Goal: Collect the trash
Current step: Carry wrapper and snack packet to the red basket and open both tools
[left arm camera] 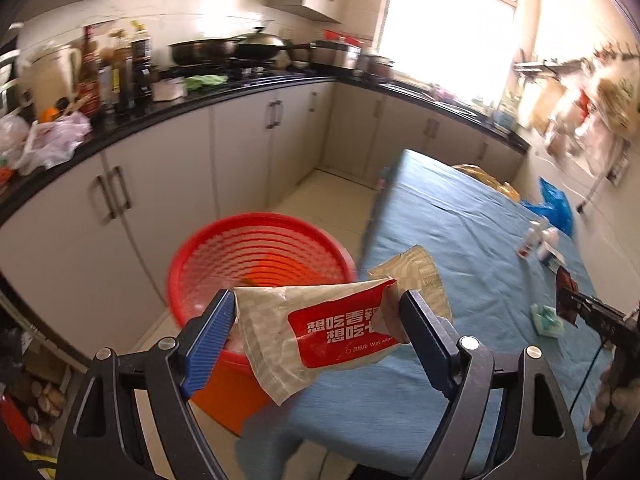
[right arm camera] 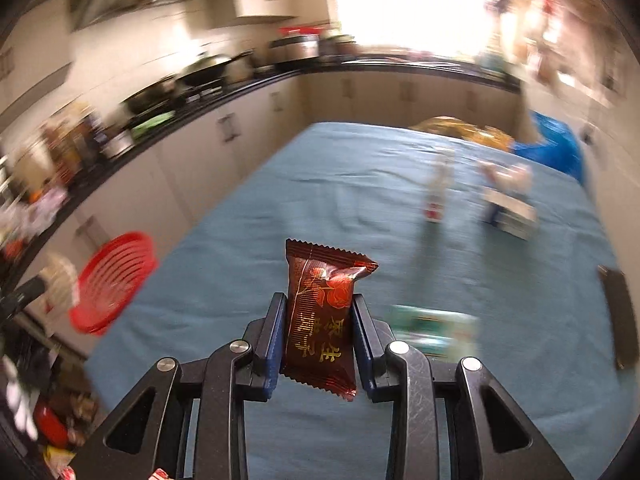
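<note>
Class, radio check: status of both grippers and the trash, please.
Left gripper shut on wet-wipe packet, red bin just beyond. Right gripper shut on brown wrapper over table. Nothing blocking the bin.

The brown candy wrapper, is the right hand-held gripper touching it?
Touching. In the right wrist view, the right hand-held gripper has both blue pads pressed against the sides of the brown candy wrapper, holding it up above the blue tablecloth.
</note>
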Available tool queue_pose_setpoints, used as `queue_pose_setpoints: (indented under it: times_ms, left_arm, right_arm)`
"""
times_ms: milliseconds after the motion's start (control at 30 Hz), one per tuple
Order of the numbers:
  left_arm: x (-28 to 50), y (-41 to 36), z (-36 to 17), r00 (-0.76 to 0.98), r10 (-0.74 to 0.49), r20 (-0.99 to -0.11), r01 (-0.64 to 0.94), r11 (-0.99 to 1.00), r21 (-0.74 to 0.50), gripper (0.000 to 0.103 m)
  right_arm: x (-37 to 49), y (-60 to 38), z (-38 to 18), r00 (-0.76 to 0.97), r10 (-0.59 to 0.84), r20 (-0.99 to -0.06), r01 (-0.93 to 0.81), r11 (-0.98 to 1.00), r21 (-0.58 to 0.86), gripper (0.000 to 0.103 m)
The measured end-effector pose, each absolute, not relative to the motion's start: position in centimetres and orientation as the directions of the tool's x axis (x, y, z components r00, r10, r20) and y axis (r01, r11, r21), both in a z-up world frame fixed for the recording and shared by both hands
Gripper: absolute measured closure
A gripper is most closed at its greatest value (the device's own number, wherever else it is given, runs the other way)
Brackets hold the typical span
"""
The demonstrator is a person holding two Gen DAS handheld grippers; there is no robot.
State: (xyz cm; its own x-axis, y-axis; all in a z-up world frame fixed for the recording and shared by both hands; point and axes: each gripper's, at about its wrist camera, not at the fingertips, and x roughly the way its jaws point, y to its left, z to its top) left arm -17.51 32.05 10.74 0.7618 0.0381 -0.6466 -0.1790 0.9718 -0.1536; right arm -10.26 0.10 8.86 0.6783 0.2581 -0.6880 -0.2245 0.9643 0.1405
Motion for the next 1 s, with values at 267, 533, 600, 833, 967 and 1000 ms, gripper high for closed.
queue_pose_setpoints:
  times_ms: [267,533,600,833,967,1000]
  left_arm:
    - [-16.3,37.8,9.2,0.741,0.061,-0.669,-0.260,0.944,-0.202,0.020]
    - [-13.5,41.8,7.5,0.732,0.007,-0.682,-0.295,0.905,-0.306,0.020]
    - [-13.0,42.5,7.5,0.743,-0.008,-0.670,-0.287,0.900,-0.329,0.019]
    - [-11.4,43.5,7.0,0.752,-0.048,-0.657,-0.273,0.885,-0.376,0.015]
    - [-11.2,43.7,6.6,0.756,-0.069,-0.651,-0.258,0.883,-0.392,0.013]
    - [-11.3,43.6,6.6,0.757,-0.065,-0.650,-0.258,0.884,-0.389,0.013]
  right_arm:
    - [-8.6,11.1,8.0,0.559,0.436,-0.705,-0.429,0.880,0.204,0.069]
    - [-6.8,19.7,7.7,0.485,0.536,-0.691,-0.540,0.805,0.245,0.069]
    - [-6.2,21.3,7.5,0.465,0.559,-0.686,-0.556,0.788,0.264,0.069]
    - [-4.5,24.4,6.3,0.426,0.632,-0.647,-0.584,0.739,0.337,0.042]
    - [-4.4,23.6,6.3,0.437,0.619,-0.652,-0.568,0.753,0.333,0.041]
    - [-4.5,23.0,6.3,0.441,0.612,-0.656,-0.560,0.759,0.332,0.041]
